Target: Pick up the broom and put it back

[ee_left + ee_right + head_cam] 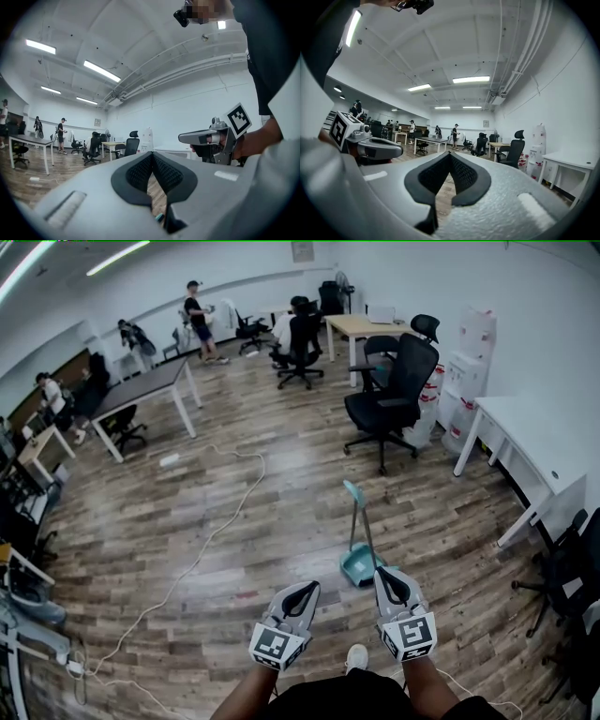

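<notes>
Both grippers are pointing level, side by side, low in the head view: the left gripper and the right gripper. Each one's jaws are pressing together at the tips, gripping nothing. Just ahead of the right gripper, the teal broom is standing upright on the wooden floor, touching neither gripper. A black office chair is sitting beyond it, and a white cable is trailing across the floor at left.

The broom, seemingly with a dustpan at its foot, stands on the floor at lower centre, just above the right gripper. The left gripper lies beside that one. An office chair sits behind the broom, and a cable runs to its left.
</notes>
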{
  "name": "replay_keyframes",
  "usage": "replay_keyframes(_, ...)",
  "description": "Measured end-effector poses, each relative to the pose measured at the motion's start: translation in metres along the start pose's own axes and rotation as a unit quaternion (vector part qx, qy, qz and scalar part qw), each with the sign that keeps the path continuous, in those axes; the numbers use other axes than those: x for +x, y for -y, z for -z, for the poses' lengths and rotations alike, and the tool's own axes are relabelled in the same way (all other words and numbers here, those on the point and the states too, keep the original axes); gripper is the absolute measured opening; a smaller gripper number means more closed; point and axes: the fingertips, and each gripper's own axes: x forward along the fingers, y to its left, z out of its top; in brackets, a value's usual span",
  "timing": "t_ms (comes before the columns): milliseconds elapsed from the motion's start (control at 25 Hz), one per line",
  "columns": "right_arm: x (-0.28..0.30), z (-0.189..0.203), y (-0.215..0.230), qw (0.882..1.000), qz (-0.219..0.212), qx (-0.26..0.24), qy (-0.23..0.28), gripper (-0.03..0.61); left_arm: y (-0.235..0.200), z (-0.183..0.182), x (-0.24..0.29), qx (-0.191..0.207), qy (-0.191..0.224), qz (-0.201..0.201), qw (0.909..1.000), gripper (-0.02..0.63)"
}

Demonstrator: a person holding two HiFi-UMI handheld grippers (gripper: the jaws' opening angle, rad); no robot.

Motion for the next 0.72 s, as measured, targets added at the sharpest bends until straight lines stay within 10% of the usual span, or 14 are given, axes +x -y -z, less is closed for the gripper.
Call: replay_keyframes(720,0.052,0.024,0.083,0.997,-0.071,0.0,-0.029,0.003,-0.015,0.002,0.089,-0.034,0.007,-0.05,0.9982,0.018)
